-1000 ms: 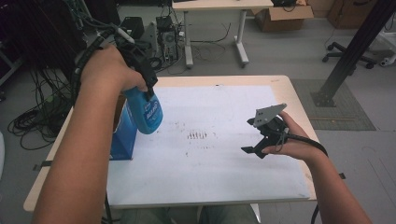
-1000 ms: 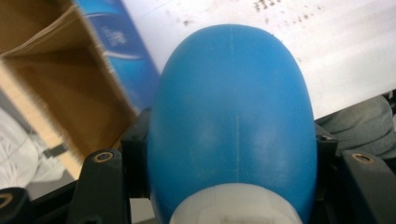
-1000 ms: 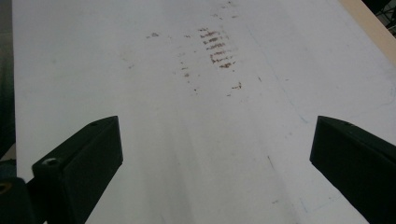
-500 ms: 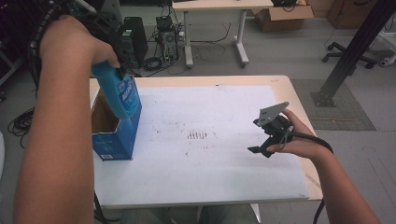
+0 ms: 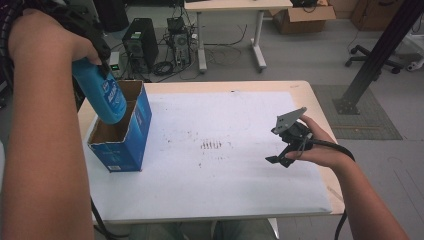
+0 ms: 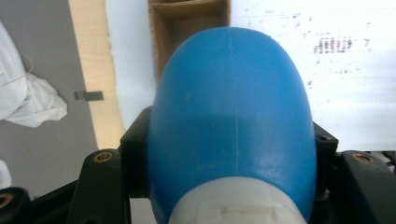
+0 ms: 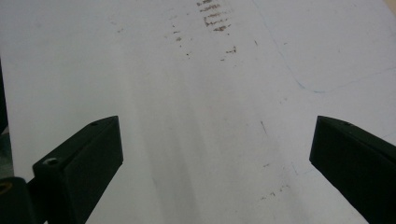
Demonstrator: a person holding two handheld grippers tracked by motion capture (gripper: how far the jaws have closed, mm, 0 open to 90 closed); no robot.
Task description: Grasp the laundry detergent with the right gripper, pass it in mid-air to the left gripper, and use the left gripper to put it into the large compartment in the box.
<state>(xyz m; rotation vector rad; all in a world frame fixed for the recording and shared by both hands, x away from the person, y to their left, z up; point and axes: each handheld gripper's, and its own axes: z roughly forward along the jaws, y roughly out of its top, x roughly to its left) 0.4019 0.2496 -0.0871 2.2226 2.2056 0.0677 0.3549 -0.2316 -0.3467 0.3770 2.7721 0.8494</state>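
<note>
The bench (image 5: 320, 100) is the biggest thing here, a pale wooden top almost wholly covered by a white sheet (image 5: 240, 190) with a few brown smudges near its middle. At the bench's left edge stands an open blue carton (image 5: 131, 135), upright with its mouth facing up, which looks like the reason it sits there: ready to take something dropped in from above.

Held over that mouth is the blue bottle (image 5: 102, 95), tilted, base pointing down into the carton and white cap end up in the grip. I'd judge it is being lined up so it can slide in base first; it hangs above the opening and has not gone down inside.

The left hand-held gripper (image 5: 97, 47) has its jaws pinching the bottle near the cap end, one black jaw on either side of the blue body, tight against it.

The right hand-held gripper (image 5: 287, 142) rests low near the bench's right edge, well apart from the carton, jaws spread wide with nothing but the bare sheet between them; it seems simply parked out of the way.
</note>
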